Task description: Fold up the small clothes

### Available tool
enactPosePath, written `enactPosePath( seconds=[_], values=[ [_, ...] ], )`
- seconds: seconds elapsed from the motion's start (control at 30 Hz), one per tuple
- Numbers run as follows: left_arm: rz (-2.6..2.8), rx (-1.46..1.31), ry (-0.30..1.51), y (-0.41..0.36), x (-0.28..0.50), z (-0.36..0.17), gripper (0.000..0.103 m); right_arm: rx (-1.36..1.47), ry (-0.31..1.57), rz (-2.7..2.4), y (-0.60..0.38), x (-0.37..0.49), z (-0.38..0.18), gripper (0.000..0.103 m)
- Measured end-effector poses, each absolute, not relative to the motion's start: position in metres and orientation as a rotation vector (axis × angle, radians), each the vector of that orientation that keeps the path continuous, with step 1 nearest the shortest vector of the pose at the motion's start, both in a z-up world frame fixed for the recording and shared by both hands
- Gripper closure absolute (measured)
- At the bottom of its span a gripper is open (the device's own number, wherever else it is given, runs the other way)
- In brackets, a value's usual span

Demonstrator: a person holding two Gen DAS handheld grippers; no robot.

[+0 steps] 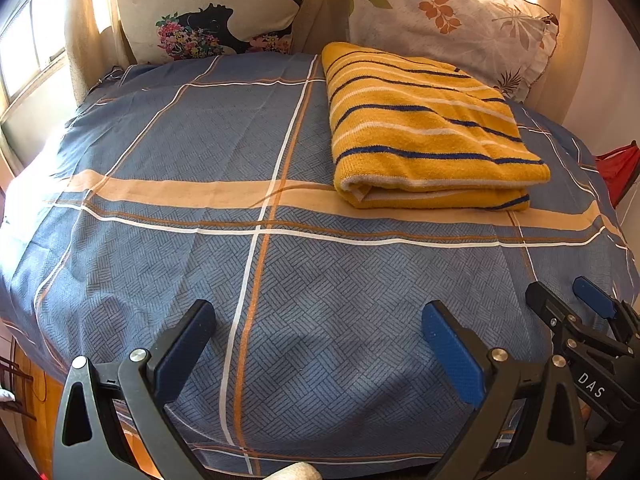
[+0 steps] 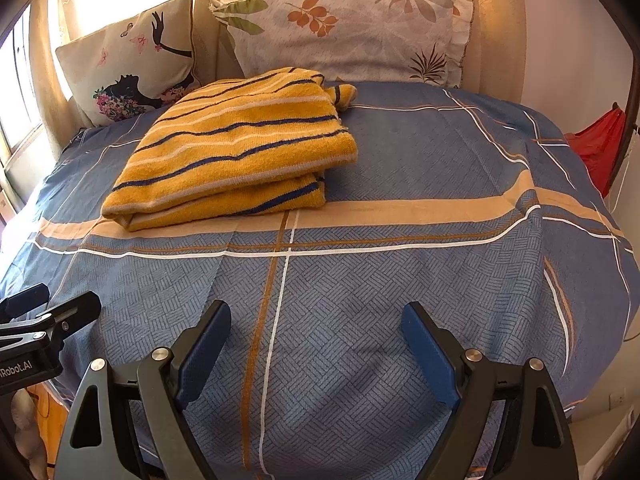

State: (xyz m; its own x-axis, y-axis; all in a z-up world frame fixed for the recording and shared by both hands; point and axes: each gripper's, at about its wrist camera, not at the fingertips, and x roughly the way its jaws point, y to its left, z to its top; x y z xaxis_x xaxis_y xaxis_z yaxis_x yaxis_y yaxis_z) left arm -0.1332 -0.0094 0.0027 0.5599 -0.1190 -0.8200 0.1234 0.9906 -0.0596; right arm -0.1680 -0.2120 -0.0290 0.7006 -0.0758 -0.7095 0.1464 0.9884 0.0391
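Observation:
A yellow cloth with blue and white stripes [image 1: 424,128] lies folded in a thick rectangle on the blue checked bedsheet [image 1: 200,140], toward the far side near the pillows. It also shows in the right wrist view [image 2: 236,148], left of centre. My left gripper [image 1: 320,316] is open and empty, held over the near part of the bed, well short of the cloth. My right gripper [image 2: 316,316] is open and empty at the same near edge. Each gripper shows at the side of the other's view, the right [image 1: 568,300] and the left [image 2: 52,300].
Two pillows lean at the head of the bed: one with a black silhouette and flowers [image 1: 208,8], one with a leaf print [image 1: 448,20]. A window [image 1: 28,52] is at the left. A red bag [image 2: 600,148] hangs at the right. The sheet [image 2: 400,160] covers the bed.

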Motion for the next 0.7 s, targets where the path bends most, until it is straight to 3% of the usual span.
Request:
enactPosePath(
  seconds=[0.7],
  values=[
    [-0.155,-0.009,0.980,-0.0042,-0.1292,0.0001,0.000,0.088,0.786,-0.127,-0.2052,-0.1678,-0.0299,0.012]
  ],
)
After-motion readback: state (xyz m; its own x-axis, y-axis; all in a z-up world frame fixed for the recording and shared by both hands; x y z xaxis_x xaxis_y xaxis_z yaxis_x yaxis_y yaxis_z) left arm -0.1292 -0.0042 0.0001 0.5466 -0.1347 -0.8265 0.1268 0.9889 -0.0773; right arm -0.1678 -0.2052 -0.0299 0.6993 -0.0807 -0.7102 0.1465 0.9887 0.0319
